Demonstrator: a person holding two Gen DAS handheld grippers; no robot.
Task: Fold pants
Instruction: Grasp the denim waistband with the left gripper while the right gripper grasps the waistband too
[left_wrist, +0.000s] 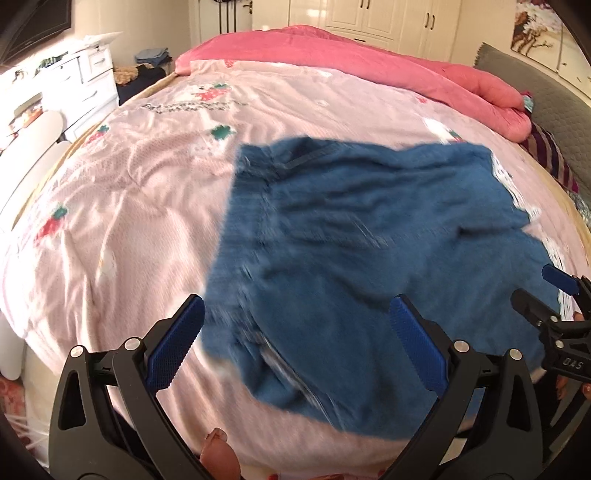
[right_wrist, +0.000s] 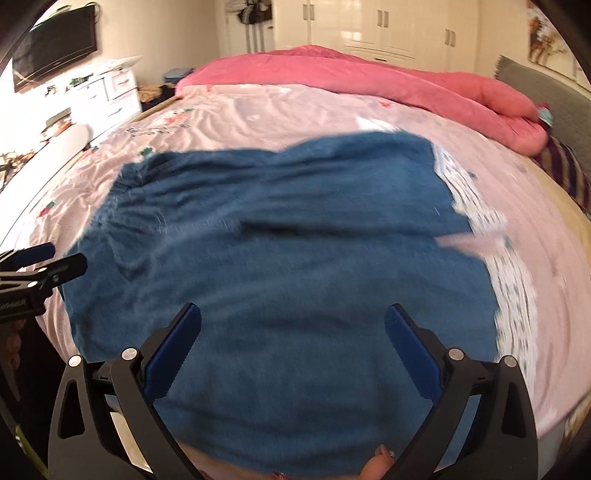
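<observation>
Lying crumpled on the pink sheet (left_wrist: 122, 206), the blue pants (left_wrist: 362, 251) sat toward the bed's near right. Both the left gripper (left_wrist: 295, 343) and right gripper (right_wrist: 293, 339) hovered above them, fingers spread wide, gripping nothing.

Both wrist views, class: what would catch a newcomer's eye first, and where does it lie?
The blue pants lie spread and rumpled on the pale pink printed bedsheet, filling the middle of both views. Behind them, a bright pink quilt is heaped along the bed's far side. Both hand-held grippers hang open above the cloth.
</observation>
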